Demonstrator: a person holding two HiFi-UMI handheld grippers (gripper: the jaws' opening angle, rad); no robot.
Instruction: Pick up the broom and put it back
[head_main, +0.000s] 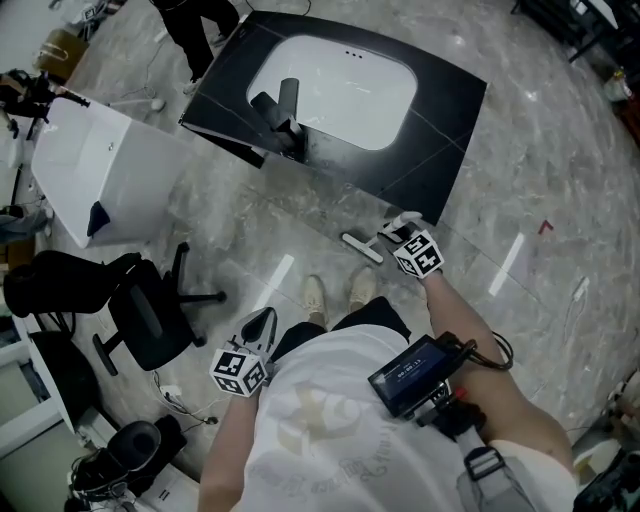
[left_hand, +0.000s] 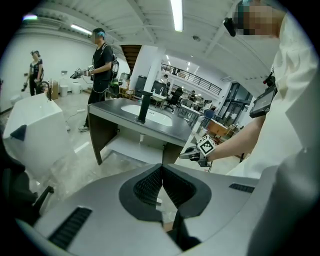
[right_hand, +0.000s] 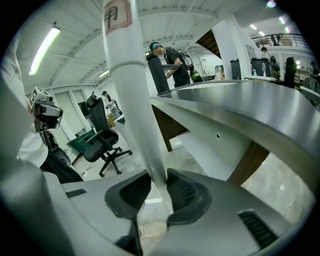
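Right gripper (right_hand: 159, 186) clamped on white broom handle (right_hand: 134, 100), centre frame. Left gripper (left_hand: 162, 175) jaws closed together, holding nothing, lower centre.

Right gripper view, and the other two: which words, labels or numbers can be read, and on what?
"甲", as best I can read it: red-edged label on the white broom handle.
Chest-worn screen: lit text, too small to read.
Marker cubes: patterns only, no words.
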